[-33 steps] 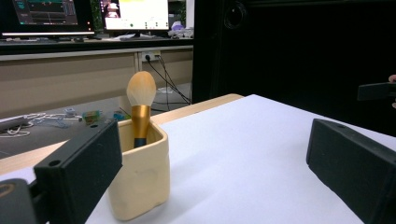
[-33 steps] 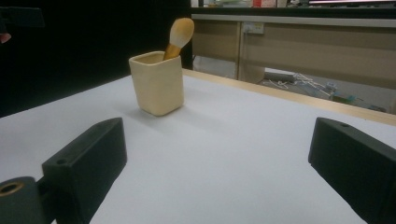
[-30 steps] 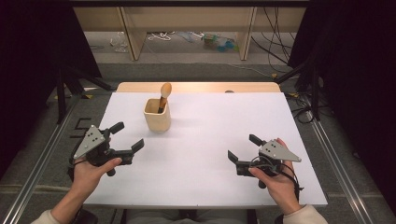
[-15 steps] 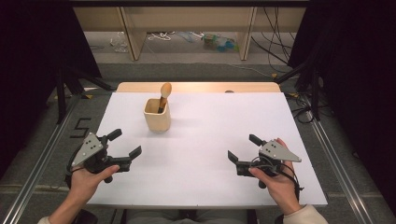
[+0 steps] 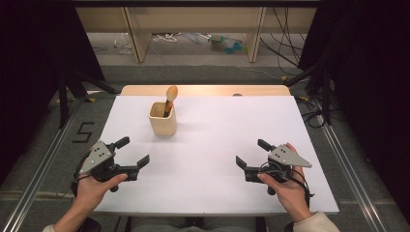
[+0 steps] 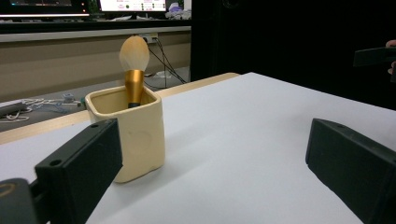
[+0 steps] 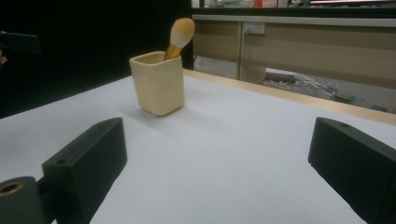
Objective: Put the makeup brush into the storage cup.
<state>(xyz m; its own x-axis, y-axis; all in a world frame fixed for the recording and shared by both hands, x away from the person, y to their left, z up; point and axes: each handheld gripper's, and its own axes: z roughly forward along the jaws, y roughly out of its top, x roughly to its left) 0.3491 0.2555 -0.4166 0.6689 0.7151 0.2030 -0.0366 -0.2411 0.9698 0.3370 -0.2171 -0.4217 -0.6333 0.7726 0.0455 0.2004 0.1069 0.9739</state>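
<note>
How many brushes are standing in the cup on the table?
1: a single brush leans in the cream cup, head up. The cup's depth hides anything shorter inside.

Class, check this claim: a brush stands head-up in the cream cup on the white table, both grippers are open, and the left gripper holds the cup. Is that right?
Not quite. The left gripper holds nothing: the high view shows it open and apart from the cup. The brush does stand head-up in the cup, on the white table, and the right gripper is open too.
</note>
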